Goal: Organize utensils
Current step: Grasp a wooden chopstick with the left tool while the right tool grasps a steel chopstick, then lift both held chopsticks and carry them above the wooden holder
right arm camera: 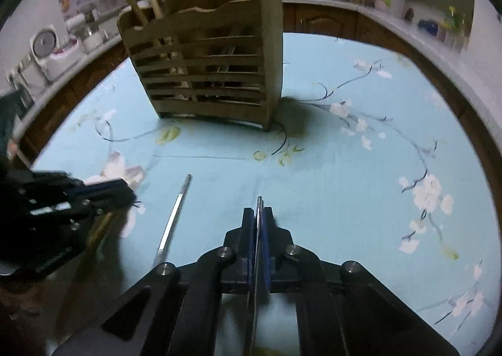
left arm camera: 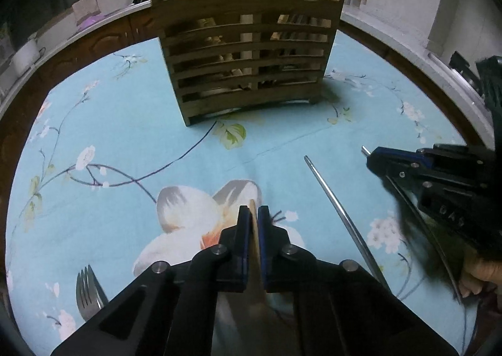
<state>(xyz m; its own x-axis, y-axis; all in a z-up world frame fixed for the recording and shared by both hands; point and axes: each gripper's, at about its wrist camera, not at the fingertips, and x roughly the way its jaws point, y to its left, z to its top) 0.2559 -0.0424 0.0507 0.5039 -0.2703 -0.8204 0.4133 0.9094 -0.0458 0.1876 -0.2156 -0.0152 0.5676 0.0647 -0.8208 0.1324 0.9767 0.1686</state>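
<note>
Left gripper is clamped on a wooden chopstick, right gripper on a metal chopstick. Lift both straight, tips up, toward the slatted wooden holder at upper centre.

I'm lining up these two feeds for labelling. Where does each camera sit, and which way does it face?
Left wrist: on the left claw, shut on a pale wooden stick, facing down-forward at the slatted brown wooden utensil caddy; right claw at right.
Right wrist: on the right claw, shut on a thin metal utensil, facing the caddy; left claw at left.
Shared: caddy, loose steel chopstick, blue floral tablecloth.
</note>
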